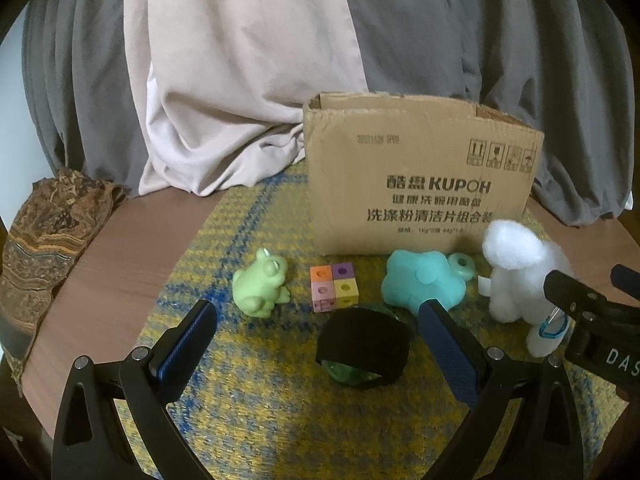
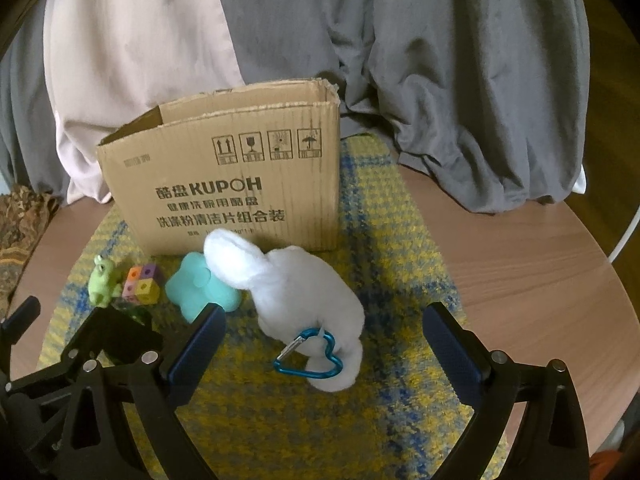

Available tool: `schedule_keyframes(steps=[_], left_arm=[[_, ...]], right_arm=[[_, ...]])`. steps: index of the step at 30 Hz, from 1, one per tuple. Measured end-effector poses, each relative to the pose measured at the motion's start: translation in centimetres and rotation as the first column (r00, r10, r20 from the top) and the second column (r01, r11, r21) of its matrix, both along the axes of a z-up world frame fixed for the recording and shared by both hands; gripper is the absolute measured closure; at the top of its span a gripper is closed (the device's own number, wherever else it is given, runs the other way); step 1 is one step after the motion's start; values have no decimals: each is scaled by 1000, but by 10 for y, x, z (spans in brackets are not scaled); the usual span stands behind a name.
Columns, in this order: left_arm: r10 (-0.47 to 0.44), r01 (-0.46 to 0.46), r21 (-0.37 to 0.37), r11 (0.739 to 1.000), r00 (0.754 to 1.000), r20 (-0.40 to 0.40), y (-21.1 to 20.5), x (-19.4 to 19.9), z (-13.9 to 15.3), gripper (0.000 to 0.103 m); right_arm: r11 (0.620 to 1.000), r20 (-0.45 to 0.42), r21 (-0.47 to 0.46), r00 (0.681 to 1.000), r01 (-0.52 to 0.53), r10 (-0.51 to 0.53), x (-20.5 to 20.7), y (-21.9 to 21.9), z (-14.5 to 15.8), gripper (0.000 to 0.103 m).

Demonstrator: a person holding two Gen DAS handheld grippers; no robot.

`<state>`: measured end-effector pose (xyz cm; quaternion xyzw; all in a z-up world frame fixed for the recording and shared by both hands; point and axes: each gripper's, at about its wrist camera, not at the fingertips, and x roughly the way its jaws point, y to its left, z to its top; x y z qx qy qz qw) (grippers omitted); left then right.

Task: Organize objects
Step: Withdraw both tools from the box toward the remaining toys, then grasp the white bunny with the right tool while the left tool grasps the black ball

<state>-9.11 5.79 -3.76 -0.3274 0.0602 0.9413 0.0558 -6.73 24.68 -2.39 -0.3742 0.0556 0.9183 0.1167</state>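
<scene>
Holding both grippers low over the mat [image 1: 248, 420], I have the left gripper [image 1: 320, 320] spread wide with nothing between its fingers, and the right gripper [image 2: 324, 320] just as wide and empty. Ahead of the left one, near me, sits a green ball [image 1: 352, 372] wrapped in a black band [image 1: 362, 338]. Beyond it, left to right, stand the frog [image 1: 262, 284], the cube block [image 1: 334, 286], and the teal star [image 1: 424, 284] with a teal ring [image 1: 462, 264] touching its far right. The white plush [image 2: 308, 292] lies between the right gripper's fingers but apart from both, its blue heart clip [image 2: 316, 354] on the near end. The box [image 2: 236, 184] stands open-topped at the far side of the mat, the star and plush just in front of it. Grey and beige cloth [image 1: 248, 80] is heaped behind, on the table [image 2: 532, 280].
</scene>
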Motion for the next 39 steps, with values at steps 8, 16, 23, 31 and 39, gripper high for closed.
schedule_keyframes(steps=[8, 16, 23, 31, 39], left_arm=[[-11, 10, 6, 1000, 999, 46, 3, -6, -17, 0], [-28, 28, 7, 1000, 996, 87, 7, -10, -33, 1], [-52, 52, 3, 999, 992, 119, 12, -17, -42, 1], [-67, 65, 23, 998, 984, 164, 13, -27, -51, 27], [-85, 80, 39, 996, 983, 166, 18, -27, -50, 41]], right_arm=[[1000, 31, -6, 1000, -1, 1, -7, 2, -11, 4], [1000, 72, 12, 997, -21, 20, -17, 1, -21, 4], [1000, 117, 4, 993, -29, 28, -29, 7, -33, 4], [1000, 143, -25, 990, -14, 17, -39, 16, -44, 4], [998, 121, -56, 992, -37, 44, -39, 18, -45, 40]])
